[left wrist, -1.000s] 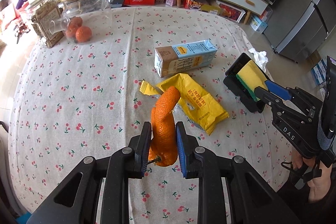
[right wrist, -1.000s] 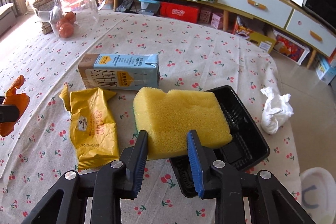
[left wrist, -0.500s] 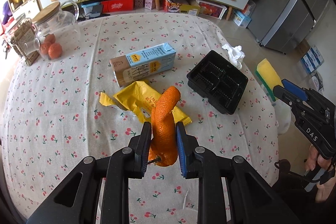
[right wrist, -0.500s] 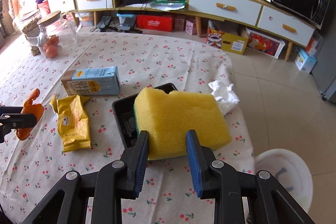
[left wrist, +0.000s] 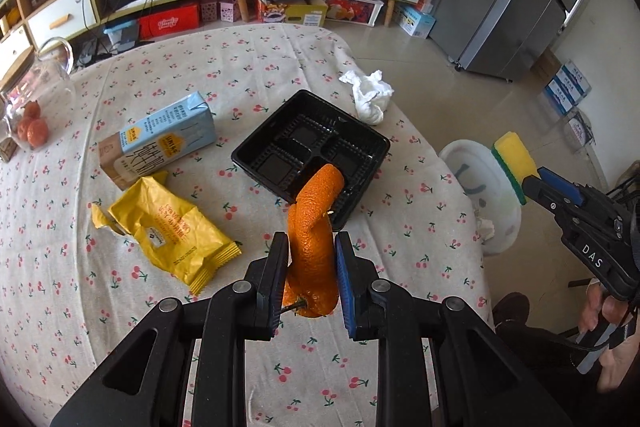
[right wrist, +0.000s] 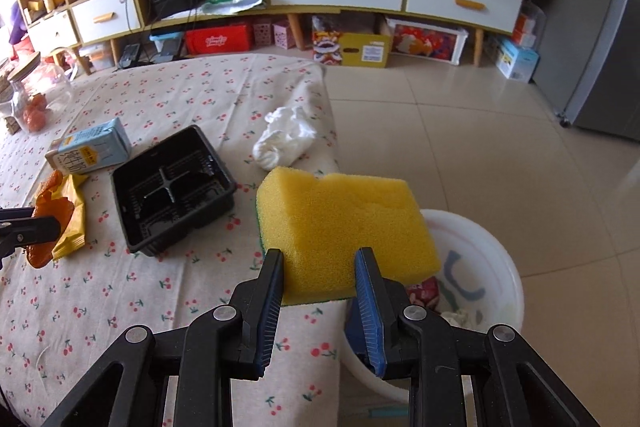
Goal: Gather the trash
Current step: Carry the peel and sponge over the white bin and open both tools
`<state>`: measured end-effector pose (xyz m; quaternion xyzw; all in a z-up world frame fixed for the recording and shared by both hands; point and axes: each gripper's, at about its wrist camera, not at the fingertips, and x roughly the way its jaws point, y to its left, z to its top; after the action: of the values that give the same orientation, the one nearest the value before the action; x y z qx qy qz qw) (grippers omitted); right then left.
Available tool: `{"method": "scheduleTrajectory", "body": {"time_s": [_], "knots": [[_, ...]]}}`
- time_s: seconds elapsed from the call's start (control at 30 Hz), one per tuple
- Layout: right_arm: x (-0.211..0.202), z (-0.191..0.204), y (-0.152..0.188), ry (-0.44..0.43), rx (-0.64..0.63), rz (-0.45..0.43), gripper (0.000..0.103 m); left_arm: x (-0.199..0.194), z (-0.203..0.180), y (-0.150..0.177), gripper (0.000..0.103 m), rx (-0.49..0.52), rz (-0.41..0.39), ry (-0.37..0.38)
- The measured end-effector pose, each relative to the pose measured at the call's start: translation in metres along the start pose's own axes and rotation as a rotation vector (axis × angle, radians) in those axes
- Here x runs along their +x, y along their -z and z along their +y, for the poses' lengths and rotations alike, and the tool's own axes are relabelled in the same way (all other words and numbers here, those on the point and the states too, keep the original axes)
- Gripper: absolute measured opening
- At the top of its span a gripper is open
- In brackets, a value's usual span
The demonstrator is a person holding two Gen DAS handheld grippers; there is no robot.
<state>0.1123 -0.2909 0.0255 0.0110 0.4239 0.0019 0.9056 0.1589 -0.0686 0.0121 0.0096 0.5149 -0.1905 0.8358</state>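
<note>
left gripper (left wrist: 310, 259) clamped on a curled strip of orange peel (left wrist: 314, 227); peel stands up between the jaws, above the cloth, its tip overlapping the near edge of the tray in view. right gripper (right wrist: 318, 267) clamped on the near edge of a yellow sponge (right wrist: 344, 223) with a green underside; sponge is held past the table edge, over the near rim of the bin.

containers:
- black tray (left wrist: 280, 143), four compartments, on the table (left wrist: 240, 67) near the right edge. nothing visible in any compartment; the one behind the peel is partly hidden.
- white bin (right wrist: 500, 255) on the floor just beside the table. inside: a blue curved mark or item, something red-patterned, bits of white crumpled stuff; details too unclear to name.
- glass jar (left wrist: 32, 95) at far left of the table, holds several round orange-red fruits.

loose trash on the table:
- blue and tan carton (left wrist: 158, 143) lying on its side, left of the tray.
- yellow wrapper (left wrist: 168, 231), torn open, just beside the carton on its near side, apart from the tray.
- crumpled white tissue (left wrist: 370, 97) at the table edge, just beyond the tray's far corner, not touching it as far as can be told.

in the right wrist view the peel (right wrist: 50, 223) shows at far left, in front of the wrapper (right wrist: 74, 223).
</note>
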Motion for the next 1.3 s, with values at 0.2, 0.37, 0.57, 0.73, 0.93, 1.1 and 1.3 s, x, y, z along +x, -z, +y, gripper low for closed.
{"method": "scheduleTrajectory", "body": {"time_s": [0.2, 0.37, 0.57, 0.73, 0.93, 1.1, 1.3], "knots": [[0.009, -0.038, 0.014, 0.031, 0.081, 0.042, 0.033, 0.012, -0.025, -0.003, 0.025, 0.020, 0.002, 0.029], [0.023, -0.063, 0.023, 0.033, 0.134, 0.074, 0.038, 0.022, -0.042, -0.006, 0.025, 0.038, 0.006, 0.042], [0.025, -0.083, 0.030, 0.046, 0.182, 0.094, 0.045, 0.033, -0.059, -0.010, 0.025, 0.061, 0.018, 0.057], [0.013, -0.090, 0.038, 0.054, 0.176, 0.103, 0.048, 0.044, -0.078, -0.011, 0.025, 0.092, 0.029, 0.071], [-0.007, -0.102, 0.054, 0.066, 0.167, 0.102, 0.055, 0.057, -0.110, -0.012, 0.025, 0.132, 0.032, 0.113], [-0.021, -0.116, 0.071, 0.095, 0.163, 0.111, 0.058, 0.071, -0.142, -0.014, 0.025, 0.162, 0.032, 0.165], [-0.031, -0.140, 0.094, 0.130, 0.184, 0.132, 0.059, 0.088, -0.177, -0.016, 0.025, 0.214, 0.009, 0.202]]}}
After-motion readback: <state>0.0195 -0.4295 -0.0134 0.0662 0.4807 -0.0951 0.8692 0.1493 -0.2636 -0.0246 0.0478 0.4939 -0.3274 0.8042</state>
